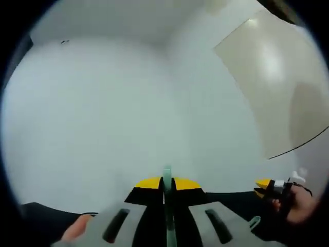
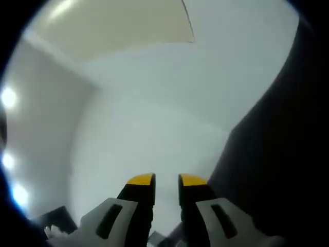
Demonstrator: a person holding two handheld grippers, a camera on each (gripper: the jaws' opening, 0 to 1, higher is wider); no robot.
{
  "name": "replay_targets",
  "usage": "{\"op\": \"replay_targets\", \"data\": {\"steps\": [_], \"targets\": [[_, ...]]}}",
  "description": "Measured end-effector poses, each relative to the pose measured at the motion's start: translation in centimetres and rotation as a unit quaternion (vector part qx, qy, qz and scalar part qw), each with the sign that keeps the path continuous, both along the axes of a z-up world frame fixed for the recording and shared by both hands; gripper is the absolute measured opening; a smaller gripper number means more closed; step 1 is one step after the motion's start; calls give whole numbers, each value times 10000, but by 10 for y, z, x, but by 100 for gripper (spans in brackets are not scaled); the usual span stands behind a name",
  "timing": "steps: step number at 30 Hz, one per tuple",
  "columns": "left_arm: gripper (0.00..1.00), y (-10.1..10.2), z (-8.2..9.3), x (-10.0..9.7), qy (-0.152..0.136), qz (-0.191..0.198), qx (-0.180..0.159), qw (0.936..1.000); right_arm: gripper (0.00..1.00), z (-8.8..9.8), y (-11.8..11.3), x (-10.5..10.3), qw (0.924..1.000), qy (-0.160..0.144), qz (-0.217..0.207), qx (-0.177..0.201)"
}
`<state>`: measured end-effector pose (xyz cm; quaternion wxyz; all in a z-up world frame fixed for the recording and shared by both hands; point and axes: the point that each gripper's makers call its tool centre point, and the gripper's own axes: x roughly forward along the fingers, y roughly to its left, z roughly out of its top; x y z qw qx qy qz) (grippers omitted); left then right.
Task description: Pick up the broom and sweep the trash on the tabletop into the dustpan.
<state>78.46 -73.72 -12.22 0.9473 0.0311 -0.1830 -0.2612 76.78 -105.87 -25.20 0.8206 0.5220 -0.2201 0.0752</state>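
**Fingers aimed at the wall, sweeping not yet begun**

Left gripper (image 1: 167,182) fingers press on a thin greenish strip (image 1: 167,172) rising between them. It may be the broom's handle, but I cannot tell. Right gripper (image 2: 166,179) fingers stand narrowly apart, holding nothing. Next, I judge, both must tip down toward the surface.

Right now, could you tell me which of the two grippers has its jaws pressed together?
The left gripper: its yellow-tipped jaws meet with no gap. The right gripper shows a clear gap between its jaws.

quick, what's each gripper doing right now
left gripper: shut on a thin teal strip, what it belongs to cannot be told
right gripper: open, holding nothing
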Motion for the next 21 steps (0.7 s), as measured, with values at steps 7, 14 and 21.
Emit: {"op": "replay_targets", "data": {"steps": [7, 14, 21], "targets": [[5, 63, -16, 11, 4, 841, 780, 9934, 20, -1, 1, 1, 10000, 43, 4, -16], [5, 125, -26, 10, 21, 1564, 1449, 9770, 20, -3, 4, 1, 9999, 141, 39, -73], [5, 155, -52, -5, -63, 2011, 2433, 9488, 18, -5, 14, 2, 9991, 302, 262, -145]]}}
